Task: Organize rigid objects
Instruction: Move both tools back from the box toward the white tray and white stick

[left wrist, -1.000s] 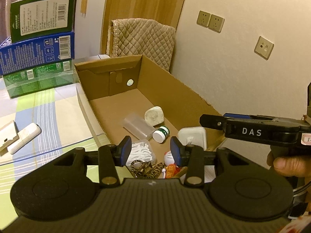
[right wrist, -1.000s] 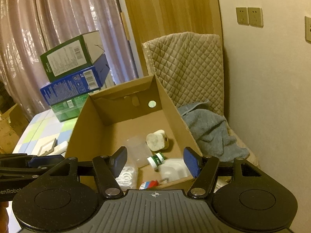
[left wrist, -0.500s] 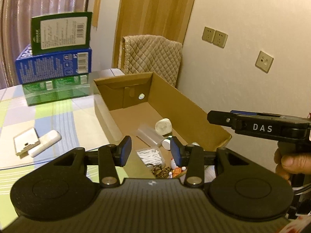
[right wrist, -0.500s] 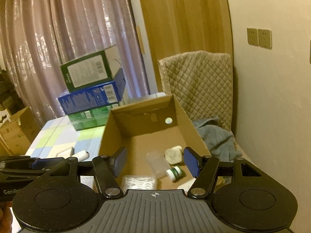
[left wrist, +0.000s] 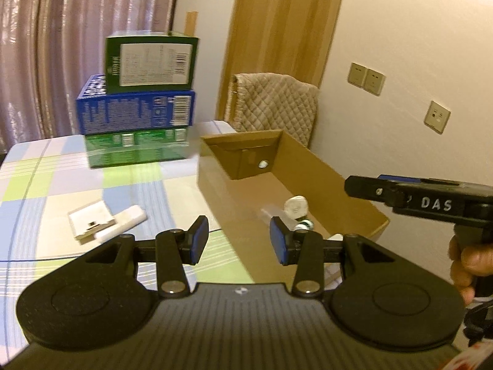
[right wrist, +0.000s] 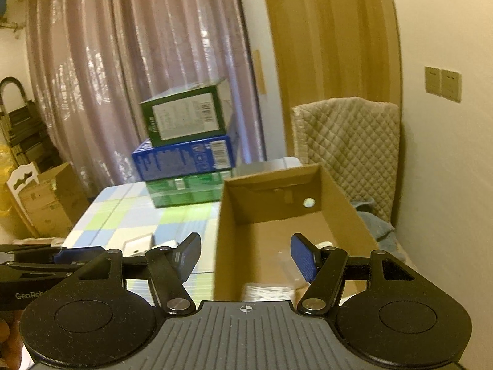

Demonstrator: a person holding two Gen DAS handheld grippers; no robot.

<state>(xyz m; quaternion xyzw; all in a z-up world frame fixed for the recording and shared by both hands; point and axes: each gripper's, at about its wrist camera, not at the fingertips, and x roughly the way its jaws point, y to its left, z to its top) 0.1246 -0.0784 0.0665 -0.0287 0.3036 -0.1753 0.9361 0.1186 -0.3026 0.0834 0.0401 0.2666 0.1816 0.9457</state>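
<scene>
The left gripper (left wrist: 236,238) hung above the near edge of the checked pastel tablecloth (left wrist: 55,191), its blue-padded jaws spread wide and holding nothing. The right gripper (right wrist: 246,257) was likewise wide apart and empty, raised over the near end of the open brown cardboard box (right wrist: 228,225). From the left wrist view, the right tool appeared as a black bar lettered "DAS" crossing above the box's right wall, gripped by the person's hand (left wrist: 465,265).

Inside the box lay a rounded white plug-like object (left wrist: 296,206), a clear plastic tube (left wrist: 271,214) touching it, and a small green-and-white capped bottle (left wrist: 304,224) just beside both, partly hidden behind the left gripper's right finger. Out on the cloth, well apart from the box, a flat white card-backed packet (left wrist: 89,219) lay touching a white oblong stick-shaped item (left wrist: 126,222).

Behind these stood a stack of three cartons (left wrist: 138,117): green at the bottom, blue in the middle, dark green on top, just beside the box's far corner. A quilted beige chair cover (left wrist: 277,101) rose behind the box, against the wall.
</scene>
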